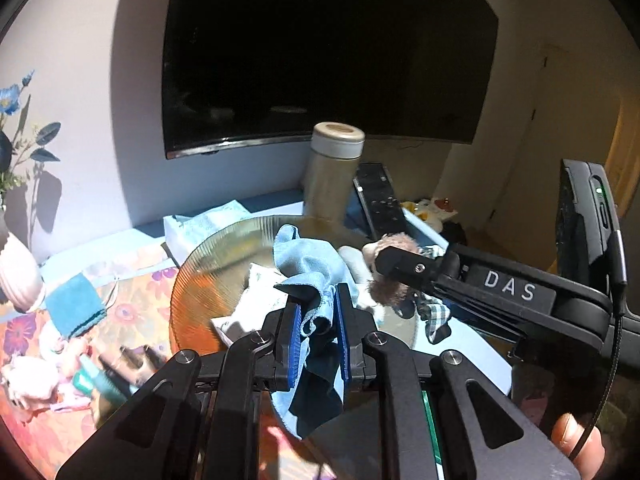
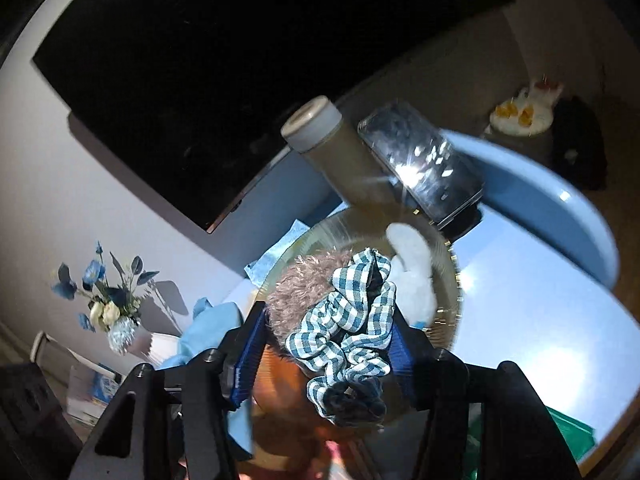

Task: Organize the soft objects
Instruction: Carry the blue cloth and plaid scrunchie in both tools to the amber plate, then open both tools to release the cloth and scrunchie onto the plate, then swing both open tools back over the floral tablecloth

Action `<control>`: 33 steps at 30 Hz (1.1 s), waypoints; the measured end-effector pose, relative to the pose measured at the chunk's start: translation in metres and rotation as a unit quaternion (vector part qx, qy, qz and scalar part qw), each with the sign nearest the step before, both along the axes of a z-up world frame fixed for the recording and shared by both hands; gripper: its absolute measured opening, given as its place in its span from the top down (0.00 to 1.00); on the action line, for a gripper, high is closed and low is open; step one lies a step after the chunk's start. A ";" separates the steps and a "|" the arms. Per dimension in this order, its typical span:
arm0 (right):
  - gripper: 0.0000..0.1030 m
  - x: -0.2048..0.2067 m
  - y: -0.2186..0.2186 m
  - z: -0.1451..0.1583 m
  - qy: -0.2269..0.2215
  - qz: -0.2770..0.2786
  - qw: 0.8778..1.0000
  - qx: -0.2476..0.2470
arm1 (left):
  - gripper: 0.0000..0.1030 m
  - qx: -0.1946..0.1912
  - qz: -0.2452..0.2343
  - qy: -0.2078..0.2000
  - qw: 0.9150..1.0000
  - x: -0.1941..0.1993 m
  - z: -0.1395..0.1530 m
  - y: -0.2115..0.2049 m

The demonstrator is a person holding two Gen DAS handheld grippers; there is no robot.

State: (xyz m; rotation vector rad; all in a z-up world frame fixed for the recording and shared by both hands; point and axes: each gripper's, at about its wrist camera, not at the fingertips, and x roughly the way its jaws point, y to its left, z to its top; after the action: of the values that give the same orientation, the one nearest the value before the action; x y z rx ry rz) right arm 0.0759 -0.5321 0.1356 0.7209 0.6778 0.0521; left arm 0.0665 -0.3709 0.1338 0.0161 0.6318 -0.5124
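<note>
My left gripper is shut on a light blue cloth, held above an amber ribbed glass plate. My right gripper is shut on a fuzzy brown soft toy and a blue-and-white checked scrunchie, over the same plate. The right gripper also shows in the left wrist view, holding the fuzzy toy at the plate's right side. A white soft toy and a white printed pouch lie on the plate.
A beige flask and a black remote stand behind the plate, below a dark TV. A teal cloth square, pink soft items and a shell vase lie left on a floral mat. A flower vase is left.
</note>
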 end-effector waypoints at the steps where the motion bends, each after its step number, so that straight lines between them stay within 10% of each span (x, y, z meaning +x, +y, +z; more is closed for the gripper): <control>1: 0.35 0.006 0.000 -0.003 0.002 0.004 1.000 0.002 | 0.85 -0.005 0.000 0.004 1.000 0.005 -0.002 0.001; 3: 0.16 0.016 -0.002 -0.008 0.007 0.010 1.000 0.005 | 0.69 -0.010 -0.004 0.006 1.000 0.011 -0.004 0.000; 6: 0.15 0.016 -0.010 -0.012 0.002 0.017 1.000 0.018 | 0.24 -0.014 0.007 -0.003 1.000 0.012 -0.003 0.003; 22: 0.14 -0.045 -0.003 -0.019 0.014 -0.006 1.000 0.021 | 0.23 -0.040 -0.045 -0.043 0.997 -0.051 0.025 0.034; 33: 0.14 -0.095 0.076 -0.049 0.070 0.084 0.986 -0.126 | 0.23 -0.003 0.000 -0.041 0.999 -0.101 0.011 0.147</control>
State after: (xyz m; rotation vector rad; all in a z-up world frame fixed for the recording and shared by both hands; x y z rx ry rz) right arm -0.0191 -0.4559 0.0871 0.4259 0.8617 0.0686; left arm -0.0342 -0.2241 0.1447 0.0302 0.5506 -0.5109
